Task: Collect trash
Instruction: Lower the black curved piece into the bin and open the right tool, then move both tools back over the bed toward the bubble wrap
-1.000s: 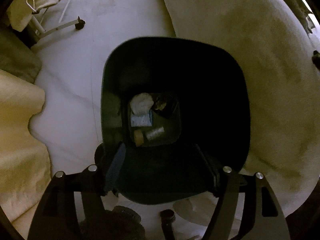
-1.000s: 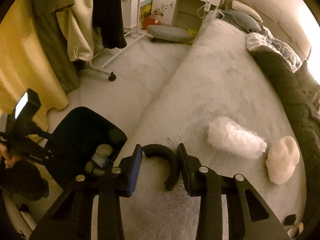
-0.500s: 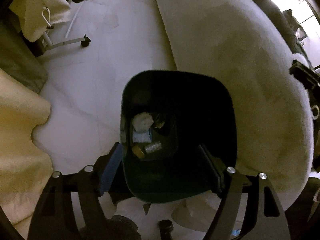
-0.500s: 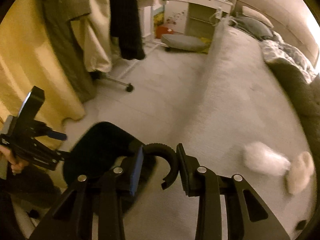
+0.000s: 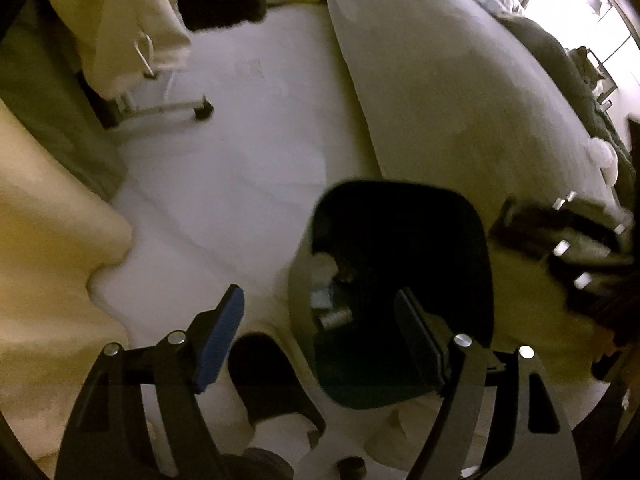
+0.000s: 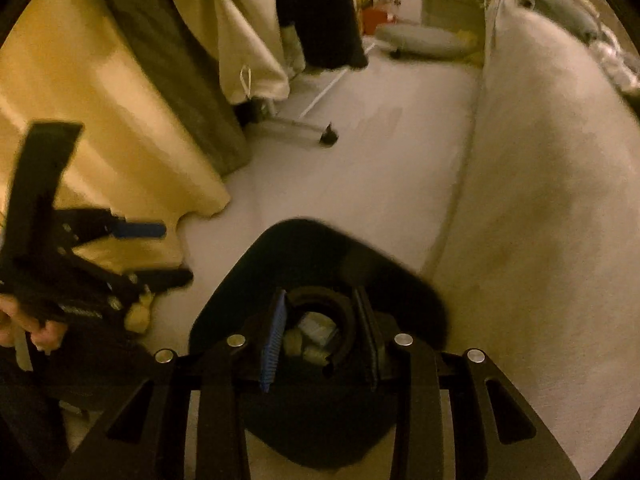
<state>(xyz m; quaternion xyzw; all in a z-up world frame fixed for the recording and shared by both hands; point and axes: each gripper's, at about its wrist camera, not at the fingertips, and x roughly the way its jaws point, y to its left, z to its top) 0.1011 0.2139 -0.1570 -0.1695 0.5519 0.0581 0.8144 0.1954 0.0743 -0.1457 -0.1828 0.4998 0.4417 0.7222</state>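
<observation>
Now the bed (image 6: 540,184), which filled the right claw's view a second ago, has slid to the side, and the dark trash bin (image 6: 320,264) on the floor sits straight beneath the right claw (image 6: 320,336). That claw is clenched on a black curved piece (image 6: 344,312), hanging over the bin's mouth above the litter already inside, so a release looks near. The left claw (image 5: 320,332), released and empty, has drawn back from the bin.

Right gripper (image 6: 320,334) pinched; left gripper (image 5: 320,320) apparently agape (blurred).
</observation>
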